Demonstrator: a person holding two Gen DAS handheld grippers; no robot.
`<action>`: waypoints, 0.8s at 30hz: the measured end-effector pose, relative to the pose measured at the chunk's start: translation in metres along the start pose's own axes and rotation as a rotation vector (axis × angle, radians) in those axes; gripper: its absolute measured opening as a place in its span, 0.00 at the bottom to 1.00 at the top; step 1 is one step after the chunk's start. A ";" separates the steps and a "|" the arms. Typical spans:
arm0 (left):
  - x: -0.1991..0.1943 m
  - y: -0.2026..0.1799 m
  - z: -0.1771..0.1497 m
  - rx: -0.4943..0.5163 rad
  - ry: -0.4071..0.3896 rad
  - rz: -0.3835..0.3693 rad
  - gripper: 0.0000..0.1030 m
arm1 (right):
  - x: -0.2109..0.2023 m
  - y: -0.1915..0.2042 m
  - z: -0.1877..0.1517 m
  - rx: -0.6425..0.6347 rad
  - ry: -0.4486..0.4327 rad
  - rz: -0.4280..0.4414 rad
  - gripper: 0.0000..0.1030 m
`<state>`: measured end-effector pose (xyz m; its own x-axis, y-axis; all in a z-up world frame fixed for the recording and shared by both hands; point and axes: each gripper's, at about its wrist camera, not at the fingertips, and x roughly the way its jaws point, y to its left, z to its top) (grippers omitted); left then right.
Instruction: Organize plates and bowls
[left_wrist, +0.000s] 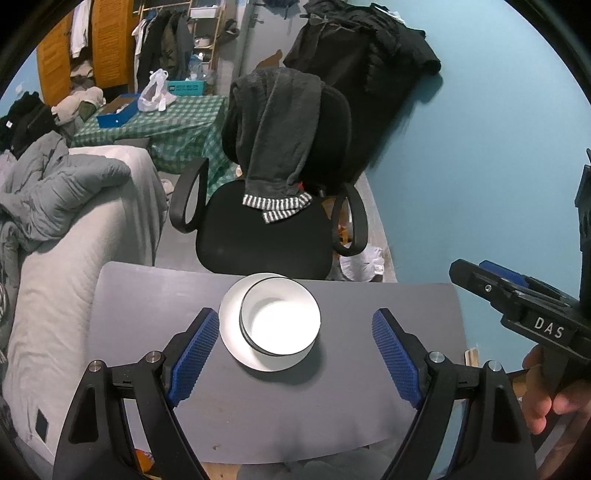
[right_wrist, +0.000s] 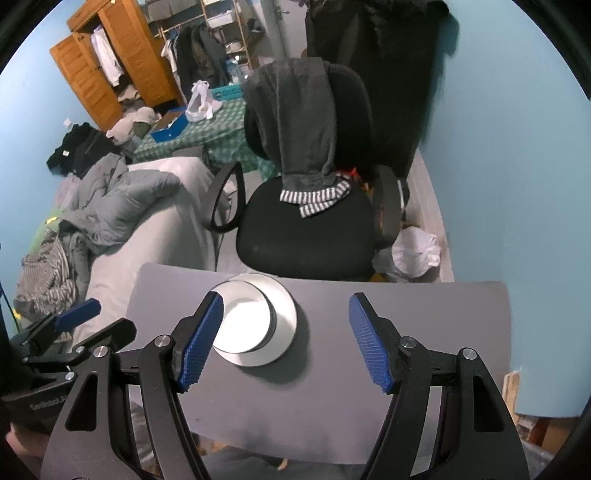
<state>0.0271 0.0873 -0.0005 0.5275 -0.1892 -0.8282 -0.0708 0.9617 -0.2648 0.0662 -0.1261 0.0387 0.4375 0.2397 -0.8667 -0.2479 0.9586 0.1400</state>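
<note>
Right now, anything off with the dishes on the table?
Only a small thing: the bowl sits off-centre on the plate, shifted toward the plate's far right, so more rim shows on the near left. Nothing looks spilled or chipped. Both the left claw and right claw are open and clear of the dishes.

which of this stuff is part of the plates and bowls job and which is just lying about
Belongs to the job:
- white bowl with dark rim, sitting on the plate
- white round plate beneath it
- left tongs and right tongs, both open and empty

Just lying about:
- grey tabletop
- black office chair with dark grey garment draped over it
- grey puffer jacket
</note>
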 end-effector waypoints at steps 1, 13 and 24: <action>-0.002 -0.002 0.000 0.003 0.000 0.000 0.84 | -0.002 0.000 -0.001 -0.004 -0.007 -0.015 0.68; -0.010 -0.012 -0.002 0.006 0.000 -0.011 0.84 | -0.015 -0.014 -0.007 0.021 -0.043 -0.071 0.68; -0.012 -0.026 -0.005 0.026 0.009 -0.040 0.84 | -0.024 -0.023 -0.008 0.051 -0.056 -0.091 0.68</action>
<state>0.0187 0.0633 0.0145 0.5215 -0.2292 -0.8219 -0.0281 0.9581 -0.2851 0.0544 -0.1550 0.0527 0.5037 0.1584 -0.8492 -0.1612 0.9830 0.0877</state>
